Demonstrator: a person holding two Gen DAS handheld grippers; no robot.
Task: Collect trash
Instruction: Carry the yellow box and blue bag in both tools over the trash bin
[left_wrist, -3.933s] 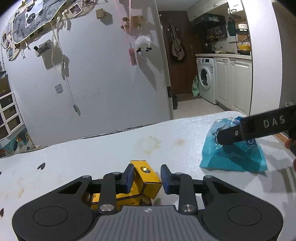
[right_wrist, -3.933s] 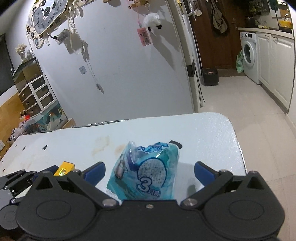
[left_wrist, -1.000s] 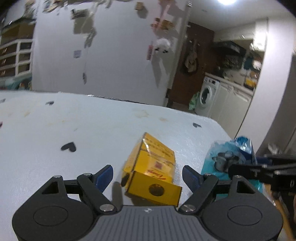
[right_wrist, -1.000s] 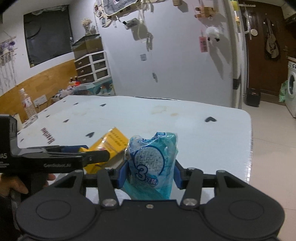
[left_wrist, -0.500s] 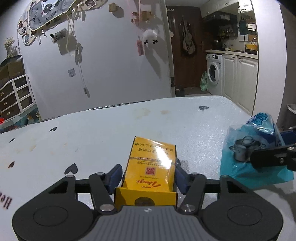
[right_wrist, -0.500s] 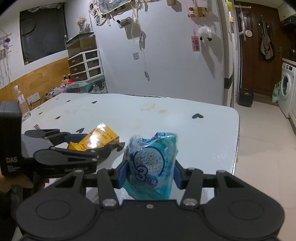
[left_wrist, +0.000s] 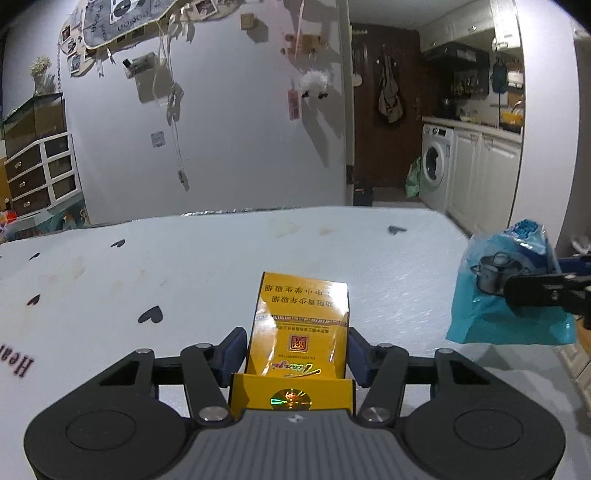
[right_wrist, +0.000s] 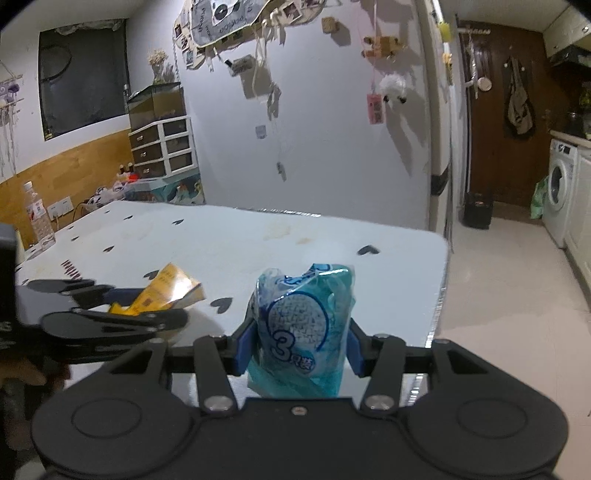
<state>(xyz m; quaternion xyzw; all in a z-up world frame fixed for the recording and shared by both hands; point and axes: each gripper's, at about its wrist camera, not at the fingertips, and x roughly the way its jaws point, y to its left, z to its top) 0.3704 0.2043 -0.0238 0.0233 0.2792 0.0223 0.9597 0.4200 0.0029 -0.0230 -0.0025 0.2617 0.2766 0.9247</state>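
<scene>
since a second ago the left gripper (left_wrist: 297, 352) is pinching the yellow cigarette pack (left_wrist: 301, 325); the right gripper (right_wrist: 300, 347) is clamping the blue plastic wrapper (right_wrist: 303, 325). both pieces are being collected; next, carrying them to a bin, unseen here.

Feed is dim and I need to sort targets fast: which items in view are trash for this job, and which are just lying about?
Job:
- yellow cigarette pack, clamped in the left tongs
- blue plastic wrapper, clamped in the right tongs

Lying about:
- water bottle at the table's far left edge
- plush sheep hanging on the wall
</scene>
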